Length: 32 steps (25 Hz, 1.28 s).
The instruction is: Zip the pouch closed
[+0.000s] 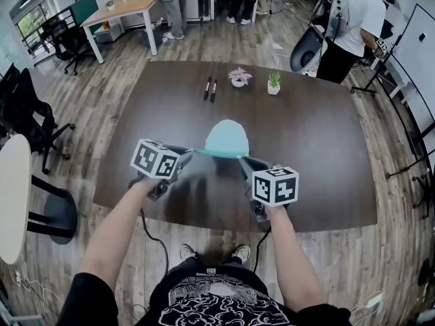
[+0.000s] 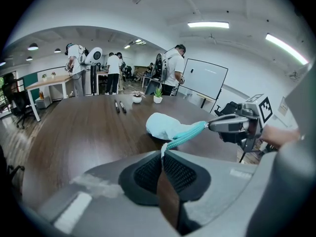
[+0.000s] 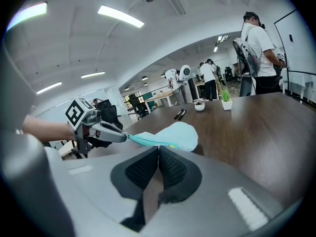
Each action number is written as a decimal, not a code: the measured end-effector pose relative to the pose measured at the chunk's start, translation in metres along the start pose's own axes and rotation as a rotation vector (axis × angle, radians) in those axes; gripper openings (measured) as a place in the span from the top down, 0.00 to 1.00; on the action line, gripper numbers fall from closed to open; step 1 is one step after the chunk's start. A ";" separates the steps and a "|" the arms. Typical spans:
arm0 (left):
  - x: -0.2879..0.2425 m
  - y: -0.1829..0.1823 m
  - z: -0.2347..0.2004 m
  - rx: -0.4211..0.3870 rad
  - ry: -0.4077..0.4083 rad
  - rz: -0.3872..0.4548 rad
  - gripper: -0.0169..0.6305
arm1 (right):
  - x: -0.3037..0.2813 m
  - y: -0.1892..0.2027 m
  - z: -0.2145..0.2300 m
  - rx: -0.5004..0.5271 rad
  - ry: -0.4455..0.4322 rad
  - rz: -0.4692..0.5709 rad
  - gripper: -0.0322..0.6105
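Observation:
A light teal pouch (image 1: 227, 138) is over the dark table (image 1: 319, 155), its zipper edge (image 2: 187, 133) stretched taut between my two grippers. My left gripper (image 1: 193, 153) is shut on the left end of that edge; in the left gripper view a small white tab (image 2: 162, 152) sits pinched at its jaws (image 2: 162, 154). My right gripper (image 1: 242, 159) is shut on the opposite end, its jaws (image 3: 157, 149) closed right at the pouch (image 3: 175, 132). Each gripper shows in the other's view: right gripper (image 2: 210, 126), left gripper (image 3: 126, 137). Which end carries the zipper pull I cannot tell.
Two black pens (image 1: 211, 89) and two small potted plants (image 1: 238, 77) (image 1: 273, 83) stand at the table's far side. A person with a backpack (image 1: 353, 26) stands beyond the far right corner. Office chairs (image 1: 27, 114) are on the left.

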<state>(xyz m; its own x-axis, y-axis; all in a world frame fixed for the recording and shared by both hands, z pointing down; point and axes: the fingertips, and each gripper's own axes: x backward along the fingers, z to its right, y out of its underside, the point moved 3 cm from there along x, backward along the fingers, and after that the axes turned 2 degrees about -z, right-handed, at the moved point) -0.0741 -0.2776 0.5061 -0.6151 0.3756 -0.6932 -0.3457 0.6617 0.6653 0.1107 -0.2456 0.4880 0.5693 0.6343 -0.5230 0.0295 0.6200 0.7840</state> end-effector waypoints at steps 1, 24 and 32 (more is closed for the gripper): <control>0.001 0.001 -0.001 0.003 -0.006 0.001 0.94 | 0.001 0.000 0.001 -0.002 0.001 0.001 0.94; -0.019 0.028 0.004 0.005 -0.038 -0.062 0.94 | -0.012 0.039 0.022 -0.024 0.091 -0.083 0.94; -0.033 0.040 0.013 -0.017 -0.032 -0.100 0.93 | -0.015 0.058 0.036 -0.019 0.125 -0.132 0.94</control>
<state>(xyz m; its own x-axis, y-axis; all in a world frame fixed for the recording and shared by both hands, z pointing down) -0.0583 -0.2548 0.5517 -0.5543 0.3287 -0.7647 -0.4162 0.6861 0.5967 0.1335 -0.2361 0.5530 0.4547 0.5984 -0.6596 0.0813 0.7096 0.6999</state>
